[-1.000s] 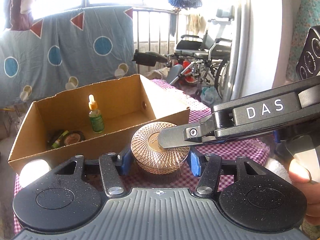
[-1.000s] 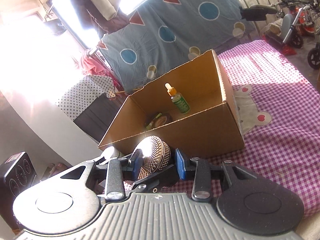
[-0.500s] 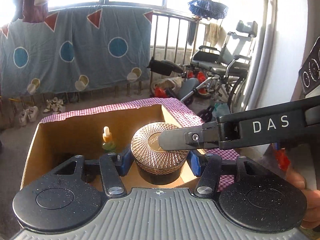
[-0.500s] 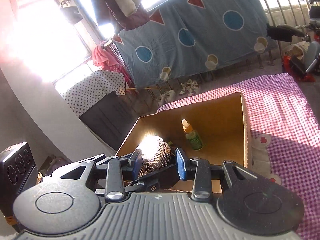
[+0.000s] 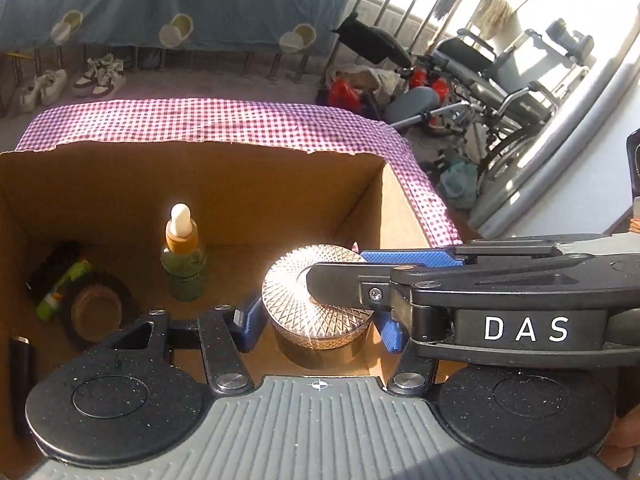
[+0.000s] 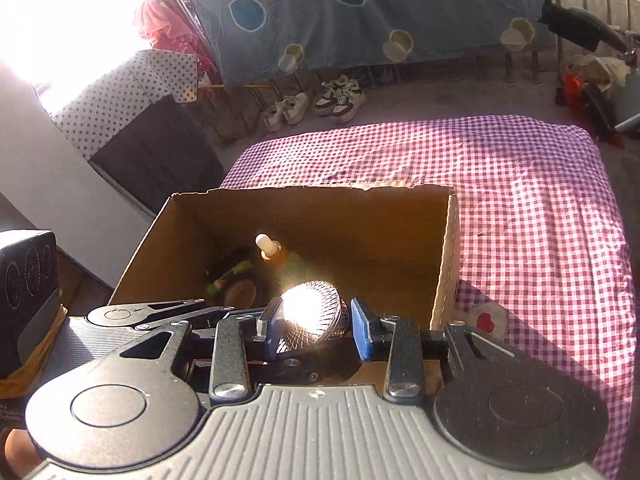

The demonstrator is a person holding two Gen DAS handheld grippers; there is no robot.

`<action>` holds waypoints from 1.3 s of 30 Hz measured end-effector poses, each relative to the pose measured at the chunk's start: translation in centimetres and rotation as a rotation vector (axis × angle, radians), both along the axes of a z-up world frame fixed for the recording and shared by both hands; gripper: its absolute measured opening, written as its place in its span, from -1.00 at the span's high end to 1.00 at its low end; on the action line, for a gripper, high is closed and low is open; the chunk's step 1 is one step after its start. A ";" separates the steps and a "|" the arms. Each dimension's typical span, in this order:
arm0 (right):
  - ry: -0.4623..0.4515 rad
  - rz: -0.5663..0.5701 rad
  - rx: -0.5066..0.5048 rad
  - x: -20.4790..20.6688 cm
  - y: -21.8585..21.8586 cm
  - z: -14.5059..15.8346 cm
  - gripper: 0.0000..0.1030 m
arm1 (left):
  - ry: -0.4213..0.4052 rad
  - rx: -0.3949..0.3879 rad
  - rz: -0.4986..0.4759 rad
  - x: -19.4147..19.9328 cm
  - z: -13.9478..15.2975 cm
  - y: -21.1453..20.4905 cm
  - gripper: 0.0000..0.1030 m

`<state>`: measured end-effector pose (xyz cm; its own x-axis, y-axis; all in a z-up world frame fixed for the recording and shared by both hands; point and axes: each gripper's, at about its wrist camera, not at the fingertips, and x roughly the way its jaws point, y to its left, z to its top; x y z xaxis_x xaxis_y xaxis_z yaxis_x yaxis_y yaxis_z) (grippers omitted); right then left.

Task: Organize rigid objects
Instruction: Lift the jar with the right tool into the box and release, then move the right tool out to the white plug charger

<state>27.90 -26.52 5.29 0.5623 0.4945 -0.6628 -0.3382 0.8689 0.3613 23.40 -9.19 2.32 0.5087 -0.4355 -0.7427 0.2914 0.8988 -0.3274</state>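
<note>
Here the round jar (image 5: 316, 304) with the faceted lid hangs over the right end of the cardboard box (image 5: 200, 184), squeezed across its sides by the left tongs (image 5: 318, 322) and pinched top-to-bottom by the right tongs (image 6: 316, 330). Just beside it, further left, stands a dropper bottle (image 5: 183, 256). If one pair lets go early, the jar could tilt and drop hard, or a sideways swing could topple the bottle.
</note>
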 end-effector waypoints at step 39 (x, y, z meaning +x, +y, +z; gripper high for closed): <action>-0.290 -0.090 0.435 -19.4 -6.4 4.2 0.15 | -0.228 -0.136 -0.036 -14.5 7.8 8.0 -0.94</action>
